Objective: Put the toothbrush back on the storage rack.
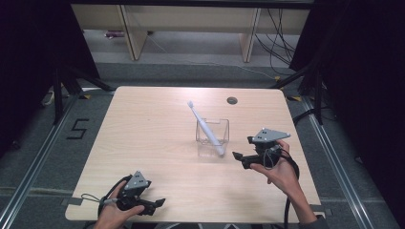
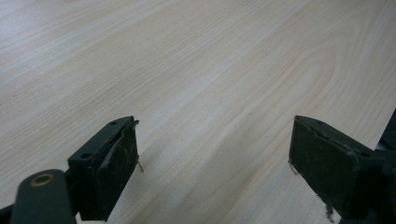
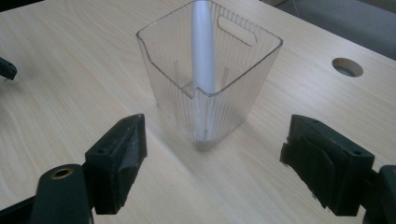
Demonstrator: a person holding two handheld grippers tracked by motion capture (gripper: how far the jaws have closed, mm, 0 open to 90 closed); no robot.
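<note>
A clear ribbed plastic cup (image 1: pixel 223 130) stands upright a little right of the table's middle. In it a white toothbrush (image 1: pixel 202 125) leans, its bristle head pointing up and to the far left. My right gripper (image 1: pixel 242 148) sits just right of the cup, jaws aimed at it and open, with nothing between them. In the right gripper view the cup (image 3: pixel 173 88) stands a short way beyond the open gripper (image 3: pixel 212 158), the toothbrush handle (image 3: pixel 204 46) inside it. My left gripper (image 1: pixel 155 196) rests at the table's front left, open over bare wood (image 2: pixel 215 154).
The light wooden table (image 1: pixel 153 138) has a round cable hole (image 1: pixel 232 100) near its far edge, behind the cup. Dark curtains flank both sides. Beyond the far edge are grey floor, desk legs and cables.
</note>
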